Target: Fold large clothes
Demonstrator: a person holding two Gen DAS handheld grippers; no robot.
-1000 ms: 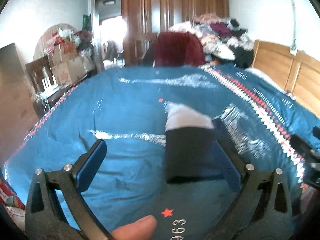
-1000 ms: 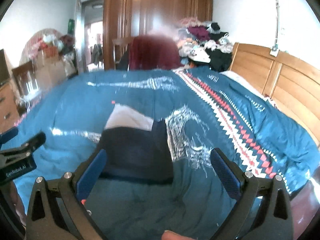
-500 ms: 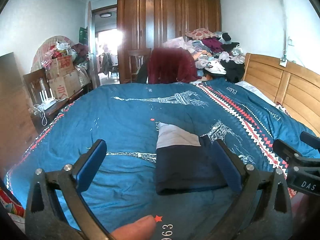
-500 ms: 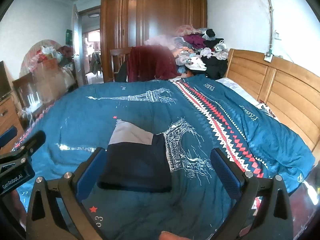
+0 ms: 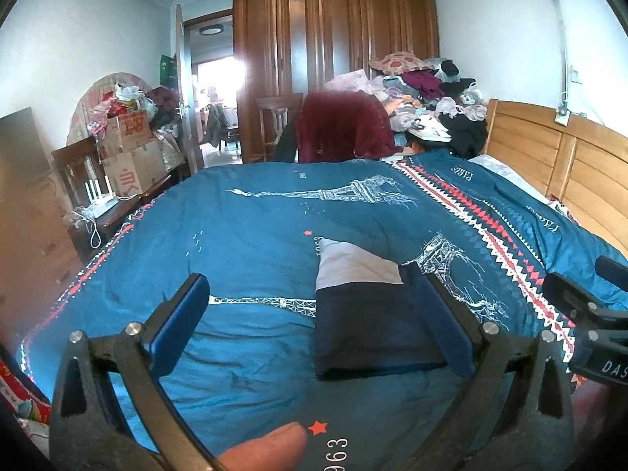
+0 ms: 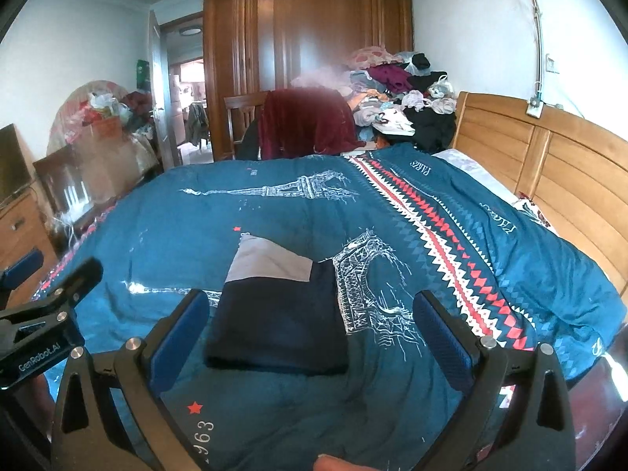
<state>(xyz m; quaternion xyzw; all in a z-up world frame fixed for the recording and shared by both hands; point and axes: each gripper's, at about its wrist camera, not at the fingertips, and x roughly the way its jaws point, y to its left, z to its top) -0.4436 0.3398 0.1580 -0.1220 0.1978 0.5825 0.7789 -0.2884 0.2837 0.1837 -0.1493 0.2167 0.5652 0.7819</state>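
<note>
**Folded garment lies on the bed, both claws spread above it**

Nearest, a fingertip shows at the bottom edge of the left wrist view. The left gripper has its 2 blue-padded fingers spread wide and holds nothing. The right gripper is likewise spread and empty, hanging above the near edge of the bed.

Just beyond both claws, the folded garment lies flat on the blue quilt, a dark navy rectangle with a pale grey panel at its far end. It rests left of the white bridge print and touches neither gripper.

Farther off, a dark red cloth drapes a chair at the far side of the bed. A clothes pile sits to its right, beside the wooden headboard. A tall wardrobe stands against the far wall.
</note>
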